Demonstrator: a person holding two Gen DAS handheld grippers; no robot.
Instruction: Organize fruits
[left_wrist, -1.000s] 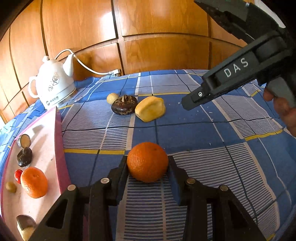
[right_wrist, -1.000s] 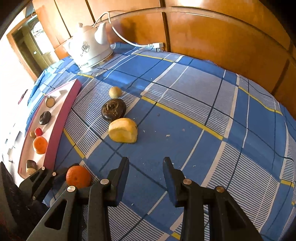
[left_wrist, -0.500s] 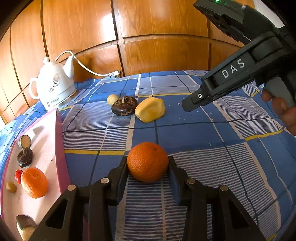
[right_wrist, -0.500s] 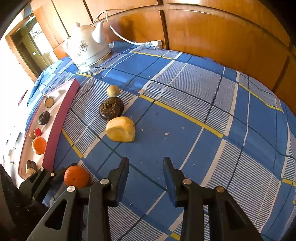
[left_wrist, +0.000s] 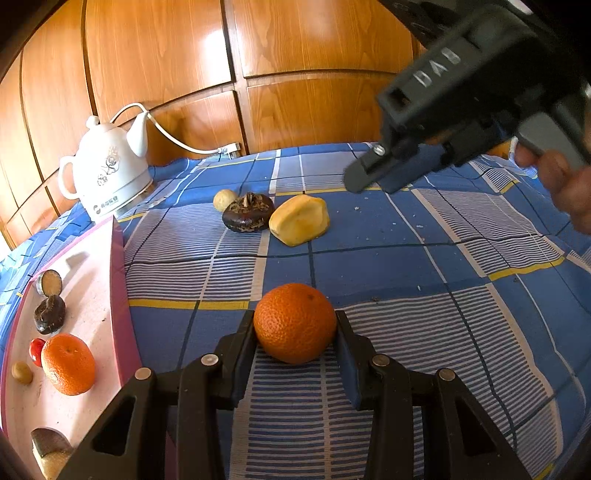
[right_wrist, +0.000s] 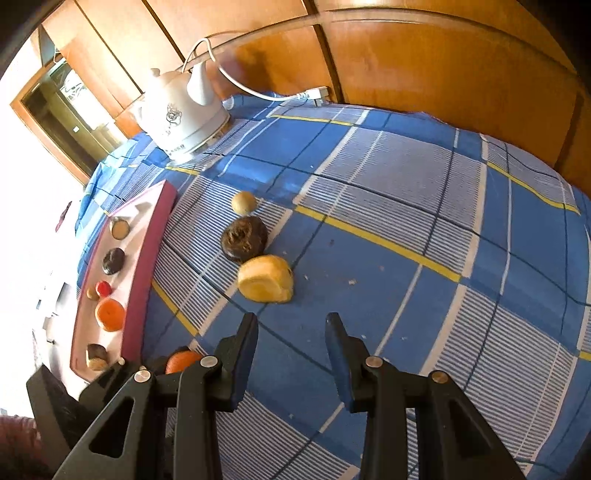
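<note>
1. Left gripper (left_wrist: 295, 328) clamps the orange (left_wrist: 294, 322) just above the cloth (left_wrist: 406, 266); carry it level to the tray (left_wrist: 96, 302), beside the other orange (left_wrist: 68, 363).
2. Right gripper (right_wrist: 291, 332) hangs parted and empty, short of the yellow fruit (right_wrist: 266, 278); keep it clear.

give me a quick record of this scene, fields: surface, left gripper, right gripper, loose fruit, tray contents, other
surface: blue checked cloth
left gripper: left gripper shut on an orange
right gripper: right gripper open, nothing between its fingers
loose fruit: yellow fruit, dark brown fruit, small tan fruit, in a row
tray contents: pink tray with a second orange and several small pieces
other: white kettle
</note>
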